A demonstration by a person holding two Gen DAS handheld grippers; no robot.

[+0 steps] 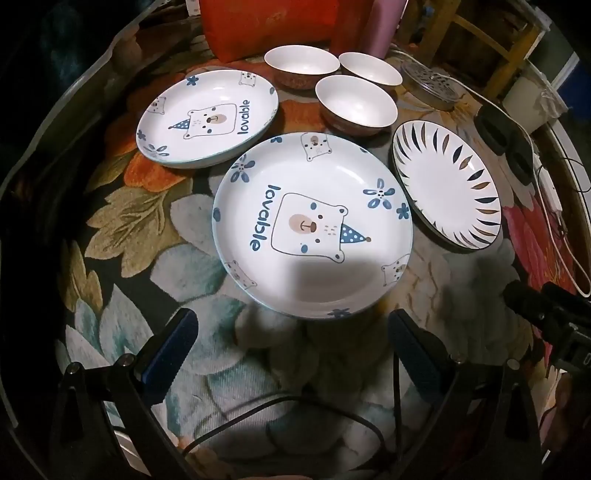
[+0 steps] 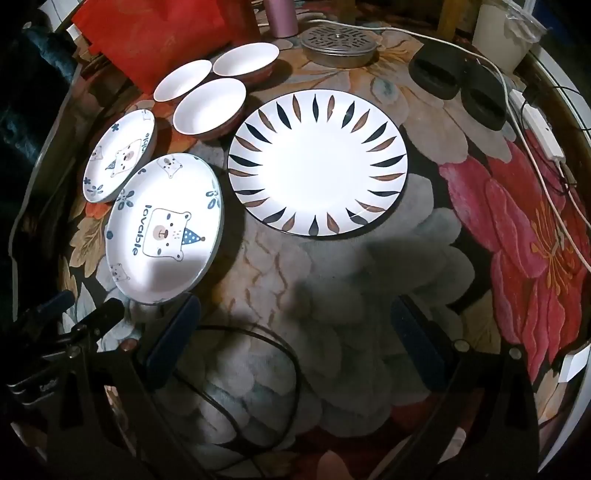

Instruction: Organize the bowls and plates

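Two white bear-print plates lie on the flowered tablecloth: the near one (image 1: 312,225) (image 2: 164,229) and the far one (image 1: 207,118) (image 2: 120,155). A leaf-rimmed white plate (image 1: 445,184) (image 2: 317,166) lies to their right. Three white bowls with brown outsides (image 1: 356,103) (image 2: 208,105) cluster behind the plates. My left gripper (image 1: 291,332) hangs open just short of the near bear plate's front rim, nothing between its fingers. My right gripper (image 2: 295,321) is open over bare cloth in front of the leaf plate. The right gripper's tip (image 1: 532,306) shows at the left wrist view's right edge.
A red bag (image 2: 155,37) and a pink cylinder (image 2: 282,16) stand at the back. A perforated metal lid (image 2: 338,44), two black round objects (image 2: 458,86), a white container (image 2: 506,33) and white cables (image 2: 535,122) crowd the right side. A black cable (image 2: 258,369) loops near me.
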